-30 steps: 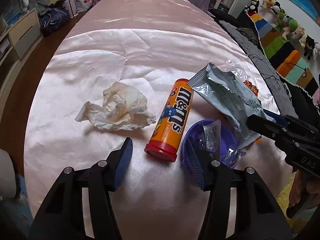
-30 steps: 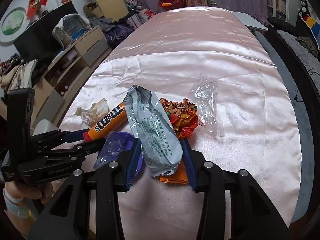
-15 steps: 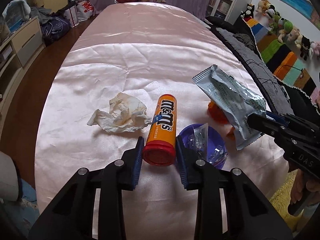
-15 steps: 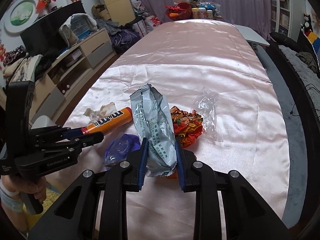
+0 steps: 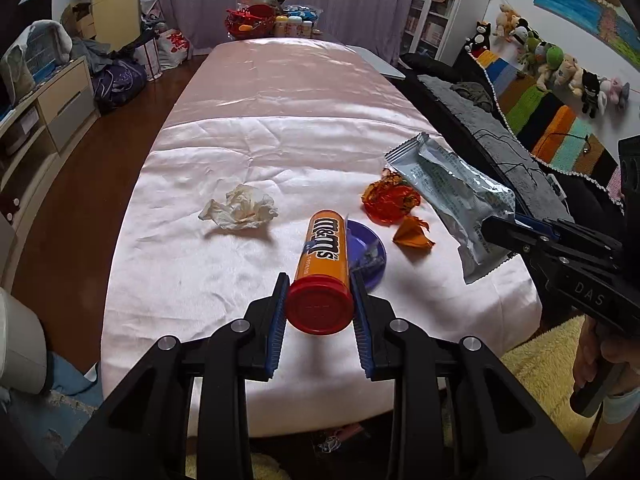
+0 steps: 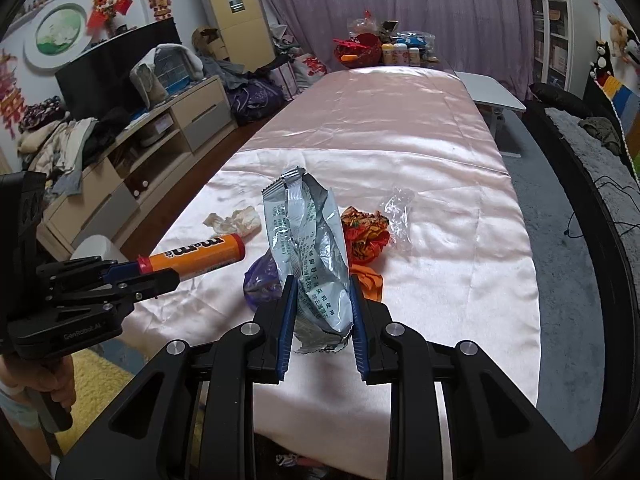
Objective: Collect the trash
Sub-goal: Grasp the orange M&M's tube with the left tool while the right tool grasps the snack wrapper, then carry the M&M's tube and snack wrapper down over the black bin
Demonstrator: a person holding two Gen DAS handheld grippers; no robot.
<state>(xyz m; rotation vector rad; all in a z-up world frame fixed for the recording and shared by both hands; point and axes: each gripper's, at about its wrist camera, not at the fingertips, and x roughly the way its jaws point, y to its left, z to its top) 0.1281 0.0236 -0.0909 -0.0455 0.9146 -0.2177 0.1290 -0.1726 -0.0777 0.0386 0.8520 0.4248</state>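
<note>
My left gripper (image 5: 319, 312) is shut on an orange M&M's tube (image 5: 323, 256) by its red cap end and holds it above the pink table (image 5: 280, 128). My right gripper (image 6: 322, 312) is shut on a silver snack bag (image 6: 312, 256), lifted off the table. On the table lie a crumpled tissue (image 5: 240, 212), a purple lid (image 5: 368, 248) with clear wrap in it, a red-orange crumpled wrapper (image 5: 390, 202), an orange scrap (image 5: 412, 234) and a clear plastic piece (image 6: 398, 216). The tube (image 6: 200, 258) and left gripper (image 6: 120, 276) also show in the right wrist view.
Bottles and a red basket (image 5: 250, 24) stand at the table's far end. A low cabinet (image 6: 160, 140) with clothes stands to the left, a dark sofa (image 5: 500, 128) to the right. A white bin (image 5: 18, 344) and a yellow rug (image 5: 536, 380) lie near the front edge.
My left gripper closed on the M&M's tube and lifted it. My right gripper closed on the silver bag and raised it. Both pulled back from the table.
</note>
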